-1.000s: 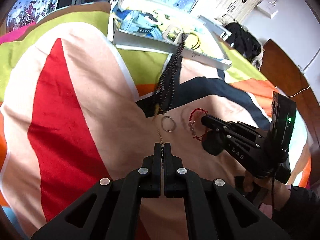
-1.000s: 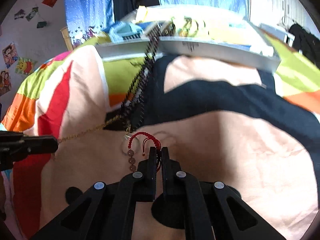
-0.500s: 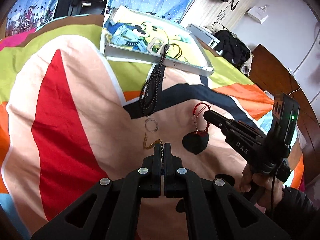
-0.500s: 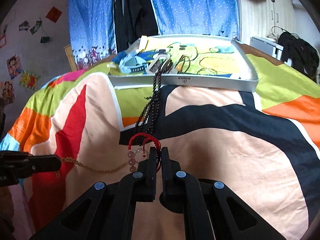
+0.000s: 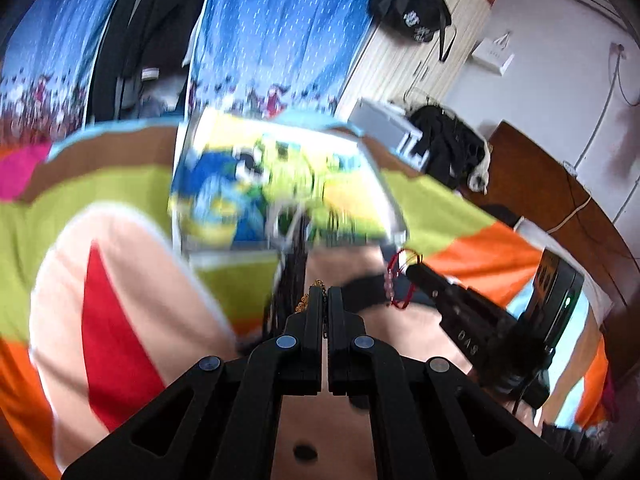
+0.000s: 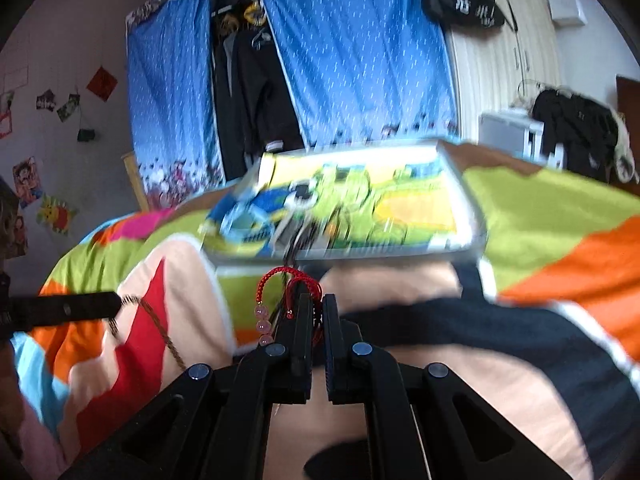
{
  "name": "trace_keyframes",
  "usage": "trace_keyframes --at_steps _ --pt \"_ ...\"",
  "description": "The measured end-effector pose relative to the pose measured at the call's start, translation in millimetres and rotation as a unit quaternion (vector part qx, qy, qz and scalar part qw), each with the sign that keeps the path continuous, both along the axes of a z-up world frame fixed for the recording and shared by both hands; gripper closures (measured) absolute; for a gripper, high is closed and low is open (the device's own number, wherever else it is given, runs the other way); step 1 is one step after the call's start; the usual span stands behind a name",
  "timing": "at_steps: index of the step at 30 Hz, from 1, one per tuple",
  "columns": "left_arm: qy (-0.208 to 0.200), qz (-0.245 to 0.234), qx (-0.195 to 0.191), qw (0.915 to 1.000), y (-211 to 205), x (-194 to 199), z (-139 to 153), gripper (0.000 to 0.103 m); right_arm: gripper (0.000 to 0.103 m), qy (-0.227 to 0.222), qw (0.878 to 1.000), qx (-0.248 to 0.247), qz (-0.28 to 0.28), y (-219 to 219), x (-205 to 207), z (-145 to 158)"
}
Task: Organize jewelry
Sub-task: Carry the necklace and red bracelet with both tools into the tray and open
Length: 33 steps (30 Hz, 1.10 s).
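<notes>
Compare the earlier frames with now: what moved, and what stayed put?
Both grippers rose off the bedspread with their pieces. The left gripper, jaws shut on the gold chain, lifted it clear of the cloth. The right gripper, shut on the red bracelet, carried it up toward the tray. The views are now motion-blurred. Both grips are unchanged, and the black beads still trail from the tray.

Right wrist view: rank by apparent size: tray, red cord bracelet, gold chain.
1. tray, clearly largest.
2-3. red cord bracelet and gold chain: similar extent; the bracelet is nearer the camera, the chain blurred, so unranked.
</notes>
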<state>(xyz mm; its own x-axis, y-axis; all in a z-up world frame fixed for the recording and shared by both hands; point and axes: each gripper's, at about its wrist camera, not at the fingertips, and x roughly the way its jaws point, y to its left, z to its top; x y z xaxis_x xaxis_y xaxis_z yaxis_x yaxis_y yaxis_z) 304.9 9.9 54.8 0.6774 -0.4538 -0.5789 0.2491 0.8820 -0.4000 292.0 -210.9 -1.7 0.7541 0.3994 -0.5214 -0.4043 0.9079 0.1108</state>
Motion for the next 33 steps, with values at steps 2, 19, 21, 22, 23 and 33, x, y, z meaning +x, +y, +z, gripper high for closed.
trace_keyframes --at_steps 2,19,21,22,23,33 --pt "-0.02 0.001 0.003 0.9998 0 21 14 0.103 0.098 -0.011 1.0 0.009 -0.005 -2 13 6" --pt "-0.035 0.061 0.028 0.9971 9 194 -22 0.103 0.098 0.001 0.997 0.053 -0.063 -7 170 6" --pt "-0.02 0.062 0.03 0.9974 9 204 -35 0.103 0.098 0.015 0.996 0.057 -0.068 -9 181 -3" --pt "-0.011 0.062 0.032 0.9975 8 208 -42 0.103 0.098 0.02 0.996 0.055 -0.069 -9 184 -9" --pt "-0.005 0.064 0.035 0.9974 7 209 -46 0.103 0.098 0.026 0.996 0.053 -0.072 -10 186 -14" --pt "0.057 0.082 0.073 0.9923 0 203 -78 0.102 0.097 0.078 0.993 0.037 -0.084 -15 195 -42"
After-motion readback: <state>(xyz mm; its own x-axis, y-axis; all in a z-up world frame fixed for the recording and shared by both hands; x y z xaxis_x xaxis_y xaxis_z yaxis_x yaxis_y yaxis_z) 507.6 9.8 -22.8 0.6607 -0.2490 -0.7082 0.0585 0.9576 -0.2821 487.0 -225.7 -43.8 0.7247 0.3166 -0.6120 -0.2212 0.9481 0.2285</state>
